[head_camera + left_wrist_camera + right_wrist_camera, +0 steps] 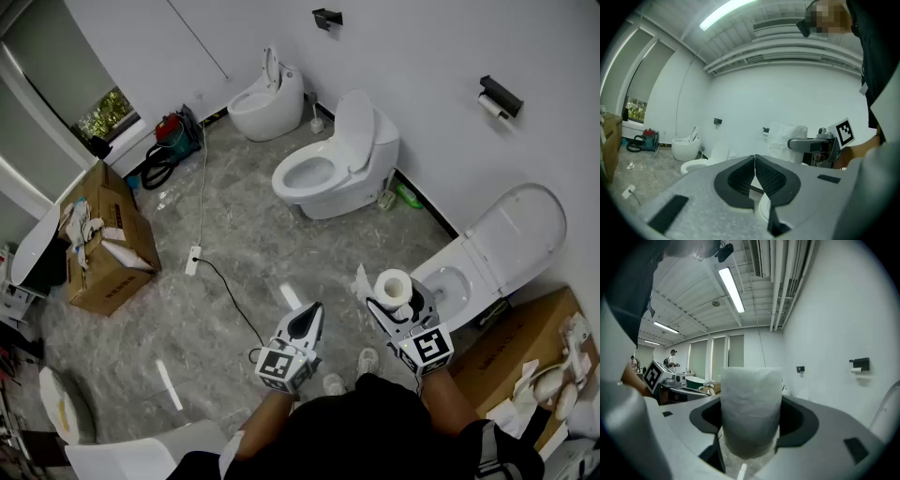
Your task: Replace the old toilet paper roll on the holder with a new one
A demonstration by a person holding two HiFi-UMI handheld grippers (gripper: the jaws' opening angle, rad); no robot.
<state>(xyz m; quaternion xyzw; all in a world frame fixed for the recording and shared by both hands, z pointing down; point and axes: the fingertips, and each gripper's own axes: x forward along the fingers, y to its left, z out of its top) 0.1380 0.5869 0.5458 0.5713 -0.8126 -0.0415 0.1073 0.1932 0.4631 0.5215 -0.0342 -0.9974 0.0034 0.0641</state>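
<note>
Grey marbled floor and white walls fill the head view, with several toilets along the wall. The holder (pixel 500 95) is fixed high on the right-hand wall, and the old roll (pixel 489 107) sits on it. Well below the holder and nearer the person, the right gripper (pixel 392 302) carries the new roll (pixel 394 285) upright. The left gripper (pixel 312 315) is farther left of the holder, over bare floor.

In the left gripper view, the left gripper (pixel 754 174) has its jaws pressed together with nothing between them. The holder (pixel 765 130) is small on the far wall, and the new roll (pixel 785 139) shows to the right of it.

In the right gripper view, the right gripper (pixel 752 426) has its jaws spread wide and clamped on the new roll (pixel 751 397). The holder (pixel 860 364) is off to the right, well apart from it, with the old roll (pixel 856 371) under its bar.

Only the fetching looks done. The old roll must come off and the new one go on, and neither gripper is near the holder yet.
</note>
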